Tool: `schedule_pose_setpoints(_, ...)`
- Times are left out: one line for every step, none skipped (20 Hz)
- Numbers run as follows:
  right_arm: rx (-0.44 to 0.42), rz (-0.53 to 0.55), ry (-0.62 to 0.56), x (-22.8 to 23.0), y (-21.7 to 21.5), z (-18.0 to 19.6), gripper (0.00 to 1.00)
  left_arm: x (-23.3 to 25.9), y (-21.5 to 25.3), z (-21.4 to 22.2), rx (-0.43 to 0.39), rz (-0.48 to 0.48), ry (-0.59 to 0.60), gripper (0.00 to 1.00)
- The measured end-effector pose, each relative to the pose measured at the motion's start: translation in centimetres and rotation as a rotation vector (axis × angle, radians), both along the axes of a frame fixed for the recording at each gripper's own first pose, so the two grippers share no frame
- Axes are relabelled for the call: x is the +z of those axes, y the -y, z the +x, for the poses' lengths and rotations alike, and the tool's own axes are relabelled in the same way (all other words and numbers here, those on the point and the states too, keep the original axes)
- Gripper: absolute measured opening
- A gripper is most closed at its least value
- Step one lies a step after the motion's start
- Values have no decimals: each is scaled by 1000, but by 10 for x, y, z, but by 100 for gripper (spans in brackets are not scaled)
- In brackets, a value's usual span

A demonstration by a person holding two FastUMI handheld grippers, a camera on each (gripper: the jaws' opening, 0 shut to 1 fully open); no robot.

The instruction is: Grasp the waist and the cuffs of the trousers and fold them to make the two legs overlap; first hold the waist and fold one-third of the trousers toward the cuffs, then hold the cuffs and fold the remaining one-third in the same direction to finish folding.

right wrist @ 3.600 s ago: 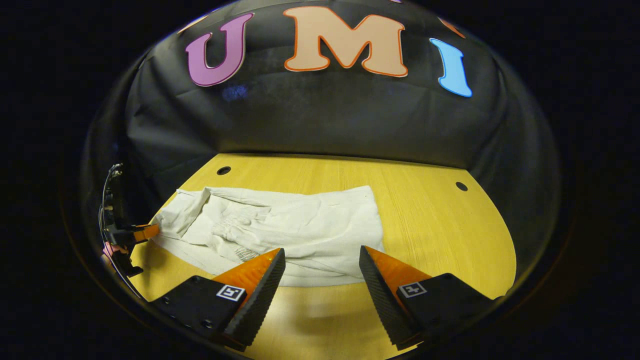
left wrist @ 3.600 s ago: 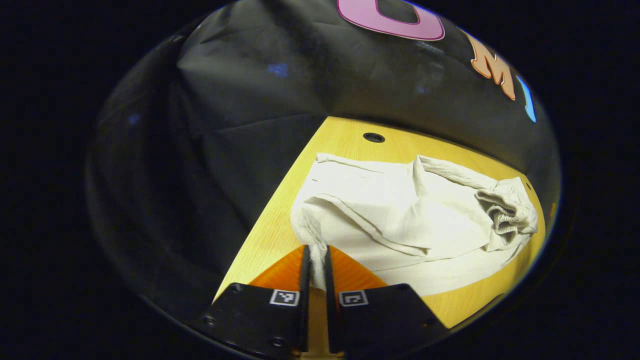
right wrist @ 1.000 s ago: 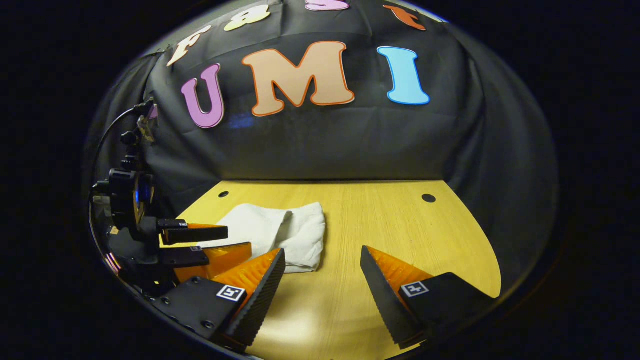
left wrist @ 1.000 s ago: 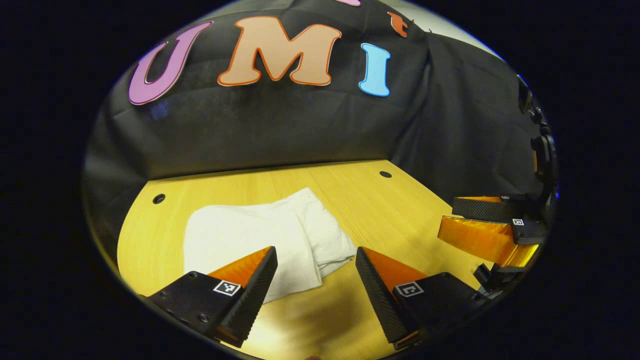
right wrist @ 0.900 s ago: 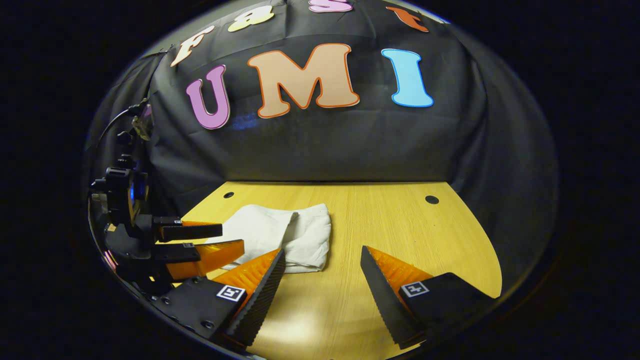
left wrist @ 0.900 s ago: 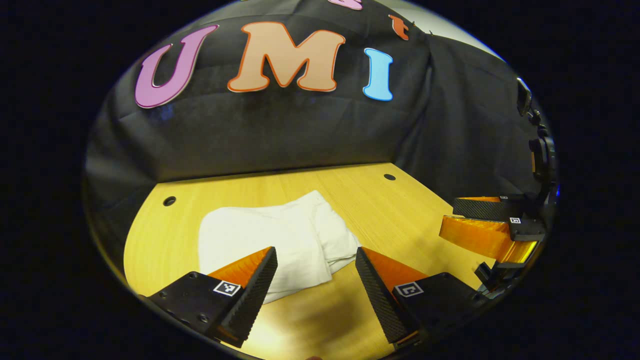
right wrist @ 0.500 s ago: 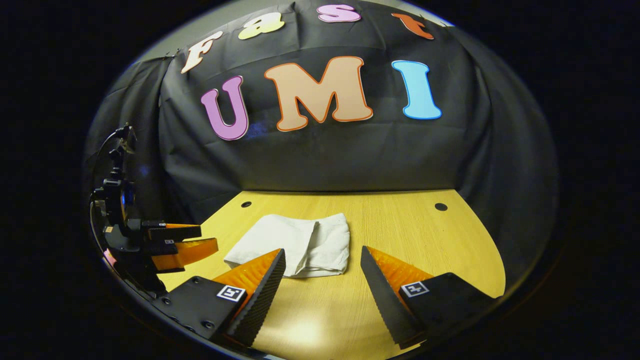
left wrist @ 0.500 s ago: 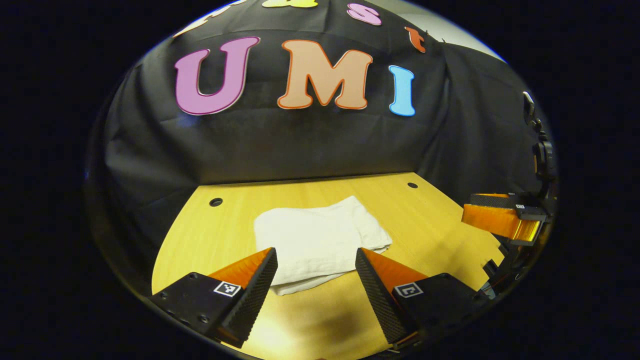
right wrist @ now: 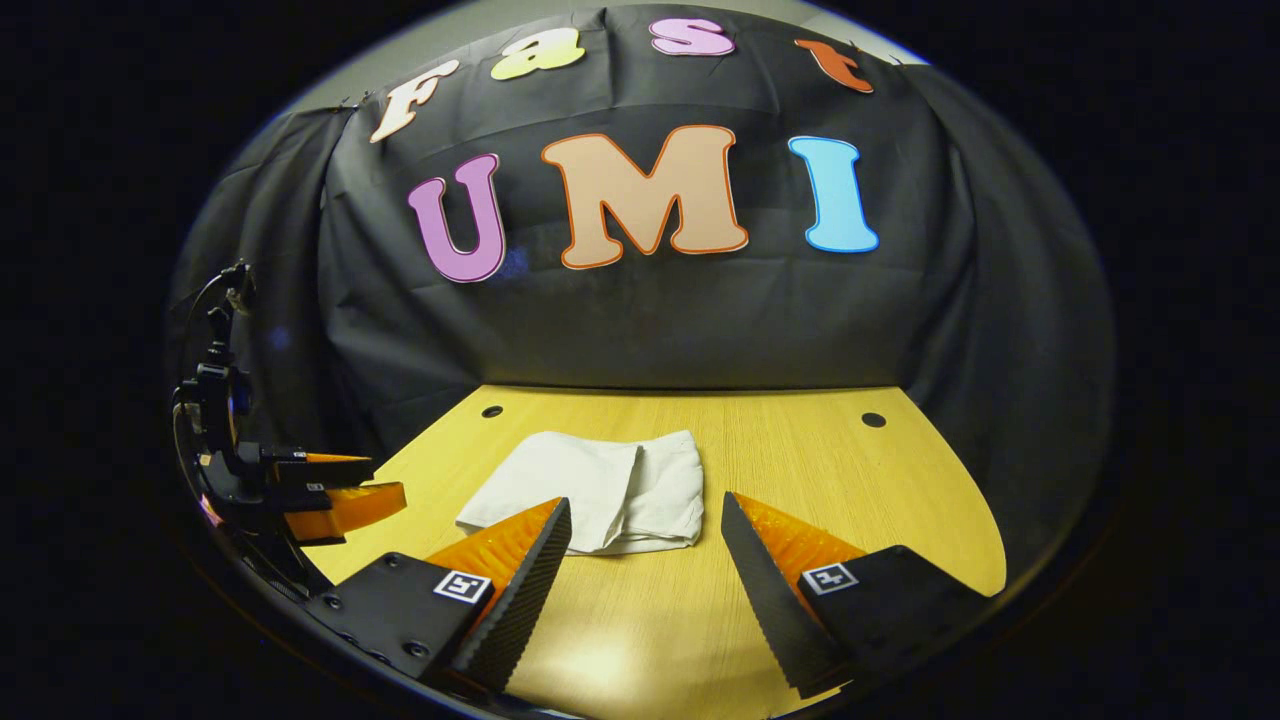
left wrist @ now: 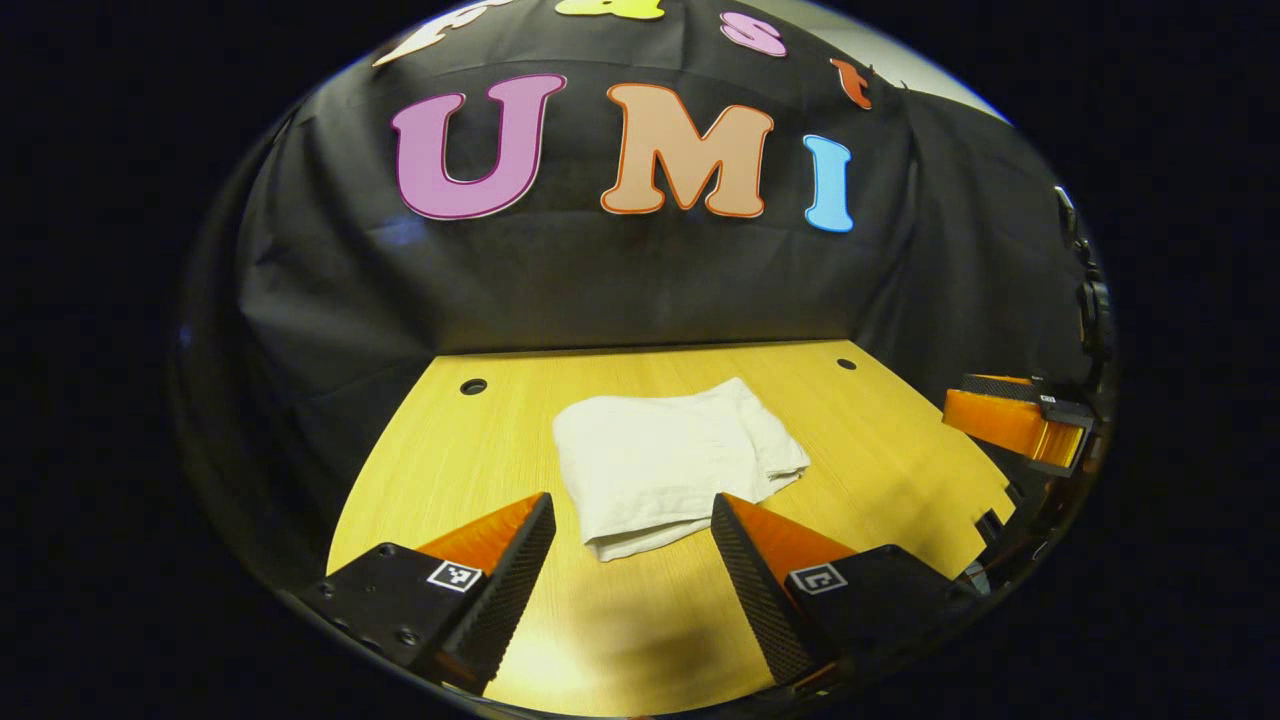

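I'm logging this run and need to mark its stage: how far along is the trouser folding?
Done: the trousers lie on the table as a compact, layered bundle, so the folds look complete. In hand: nothing; the left gripper and right gripper are both open, fingers clear of the cloth. Left: seemingly nothing beyond perhaps tidying the slightly uneven edge layers.

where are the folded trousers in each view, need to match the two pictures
Left gripper view: the folded trousers lie at centre on the table, just beyond the open left gripper.
Right gripper view: the trousers sit left of centre, beyond the open right gripper.
Shared landmark: the dark hole at the table's far left.
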State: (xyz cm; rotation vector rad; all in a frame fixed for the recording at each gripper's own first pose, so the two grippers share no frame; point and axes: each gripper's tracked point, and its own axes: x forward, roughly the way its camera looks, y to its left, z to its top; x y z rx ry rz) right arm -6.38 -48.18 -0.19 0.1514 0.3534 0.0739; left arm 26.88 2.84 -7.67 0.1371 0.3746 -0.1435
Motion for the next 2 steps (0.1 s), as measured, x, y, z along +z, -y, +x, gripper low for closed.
schedule_pose_setpoints(-7, -2, 3, 1, 0, 0, 97, 0, 1, 0, -4, 1, 0, 95)
schedule_pose_setpoints(-17, -3, 6, 1, 0, 0, 97, 1, 2, 0, -13, 1, 3, 95)
